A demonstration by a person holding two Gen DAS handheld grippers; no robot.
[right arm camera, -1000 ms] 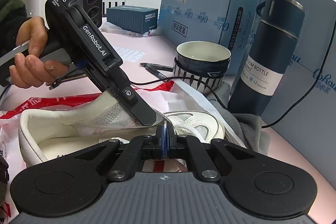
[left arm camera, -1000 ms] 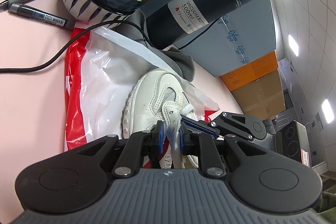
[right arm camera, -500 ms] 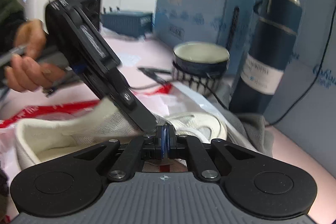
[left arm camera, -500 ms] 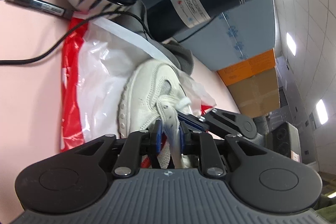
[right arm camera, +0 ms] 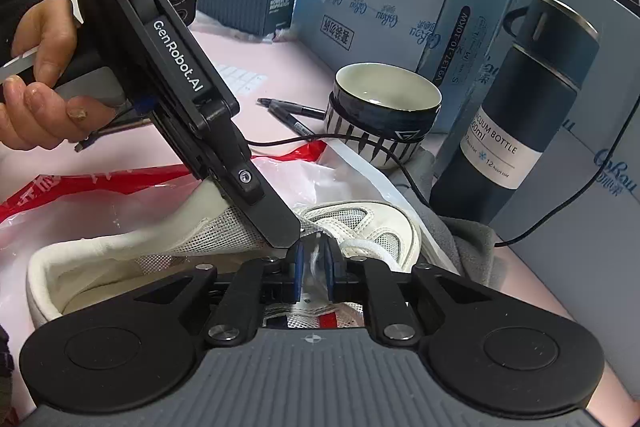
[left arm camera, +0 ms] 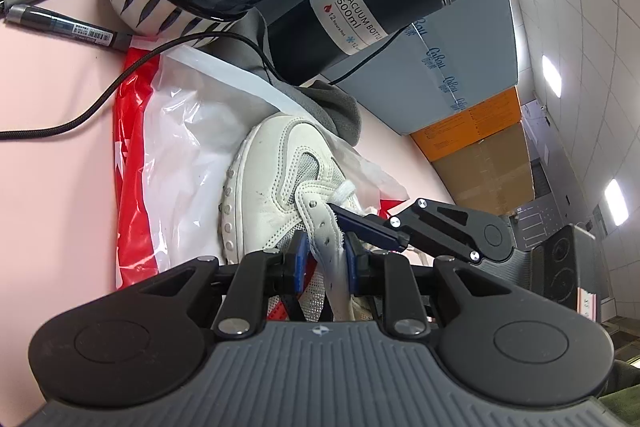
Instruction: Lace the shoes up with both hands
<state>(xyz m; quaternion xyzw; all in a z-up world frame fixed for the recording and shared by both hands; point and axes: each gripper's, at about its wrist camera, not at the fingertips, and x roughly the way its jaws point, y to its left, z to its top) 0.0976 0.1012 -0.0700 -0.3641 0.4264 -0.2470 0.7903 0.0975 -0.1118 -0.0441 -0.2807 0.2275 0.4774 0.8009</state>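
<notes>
White shoe (left arm camera: 276, 187) lying on plastic bag (left arm camera: 180, 147). Eyelet flap (left arm camera: 326, 239) being pinched by left gripper (left arm camera: 323, 259). Right gripper (right arm camera: 311, 263) being opened, lace (right arm camera: 366, 247) end loose between jaws. Lacing judged barely started: most eyelets empty, threading remaining.
</notes>
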